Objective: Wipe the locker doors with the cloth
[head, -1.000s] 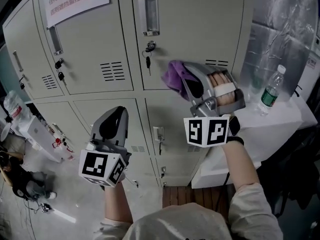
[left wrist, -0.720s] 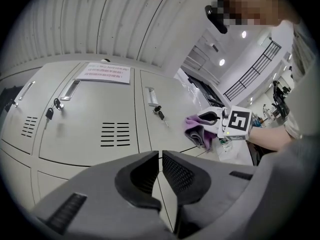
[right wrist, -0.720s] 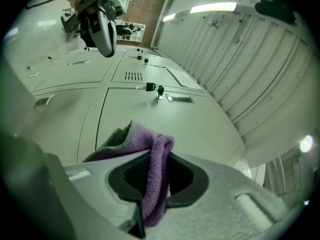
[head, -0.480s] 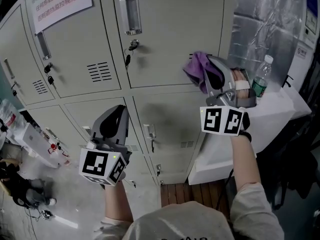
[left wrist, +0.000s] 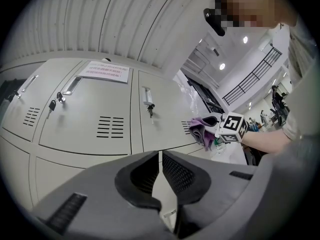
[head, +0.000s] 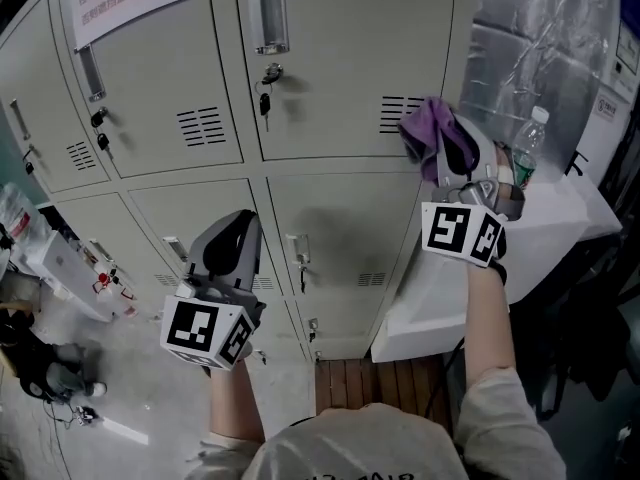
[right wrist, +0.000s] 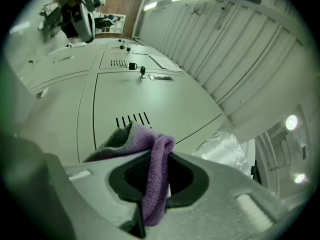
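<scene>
Right gripper view: right gripper (right wrist: 156, 186) pinches a fuzzy, folded purple cloth (right wrist: 150, 151) by the slotted vent (right wrist: 132, 120) of a smooth metal locker door (right wrist: 155, 96); left gripper (left wrist: 160, 170), ribbed jaws together, holds nothing.

Grey left gripper (left wrist: 161, 159), grey right gripper (right wrist: 159, 156), black-and-white marker cubes (head: 207, 333), pale sleeve (head: 505, 418), dark wristband (head: 497, 266)

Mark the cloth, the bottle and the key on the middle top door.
cloth (head: 428, 131): head view, middle of the purple bunch.
bottle (head: 530, 148): head view, upper body below the cap.
key (head: 264, 101): head view, its hanging part.
</scene>
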A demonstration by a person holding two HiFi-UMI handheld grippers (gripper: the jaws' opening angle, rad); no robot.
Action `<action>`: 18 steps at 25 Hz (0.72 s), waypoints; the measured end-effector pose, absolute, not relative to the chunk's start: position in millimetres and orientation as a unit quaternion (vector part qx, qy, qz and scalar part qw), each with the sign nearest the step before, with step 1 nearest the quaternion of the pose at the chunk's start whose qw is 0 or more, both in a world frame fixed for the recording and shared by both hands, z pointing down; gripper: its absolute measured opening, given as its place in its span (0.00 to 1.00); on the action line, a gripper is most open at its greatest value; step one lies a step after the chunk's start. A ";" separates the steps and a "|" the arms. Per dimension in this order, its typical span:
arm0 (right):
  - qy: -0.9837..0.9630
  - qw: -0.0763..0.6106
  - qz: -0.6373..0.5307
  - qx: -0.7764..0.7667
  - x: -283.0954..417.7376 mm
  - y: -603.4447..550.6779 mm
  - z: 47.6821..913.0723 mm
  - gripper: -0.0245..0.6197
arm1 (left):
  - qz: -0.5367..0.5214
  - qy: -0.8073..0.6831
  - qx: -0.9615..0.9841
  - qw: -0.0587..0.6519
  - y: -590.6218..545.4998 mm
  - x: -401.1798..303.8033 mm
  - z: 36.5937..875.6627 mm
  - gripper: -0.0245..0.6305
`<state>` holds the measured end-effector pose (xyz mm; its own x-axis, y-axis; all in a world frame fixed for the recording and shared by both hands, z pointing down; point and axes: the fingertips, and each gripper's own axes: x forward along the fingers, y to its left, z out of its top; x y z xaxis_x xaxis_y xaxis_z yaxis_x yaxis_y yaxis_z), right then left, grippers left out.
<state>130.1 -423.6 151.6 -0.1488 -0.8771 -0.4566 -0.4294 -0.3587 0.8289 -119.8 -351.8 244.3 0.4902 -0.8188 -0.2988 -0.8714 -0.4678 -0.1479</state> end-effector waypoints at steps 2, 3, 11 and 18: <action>-0.542 0.191 -0.536 0.619 131.1 -422.6 151.3 0.11 | 0.095 0.497 -0.851 0.137 -350.1 -121.2 251.7 0.07; -0.555 0.176 -0.530 0.617 130.8 -420.3 150.4 0.12 | 0.096 0.498 -0.851 0.135 -348.9 -121.2 255.4 0.07; -0.679 0.036 -0.455 0.575 113.2 -371.9 169.3 0.13 | 0.095 0.485 -0.853 0.167 -325.3 -111.9 277.7 0.07; -0.792 -0.022 -0.341 0.507 89.9 -347.5 229.6 0.13 | 0.098 0.493 -0.850 0.154 -303.8 -111.1 297.1 0.07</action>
<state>89.9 -347.5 229.6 -0.4856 -0.7873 -0.3799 -0.8171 0.2543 0.5173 -111.1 -303.8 297.1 0.4938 -0.8089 -0.3191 -0.8694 -0.4655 -0.1654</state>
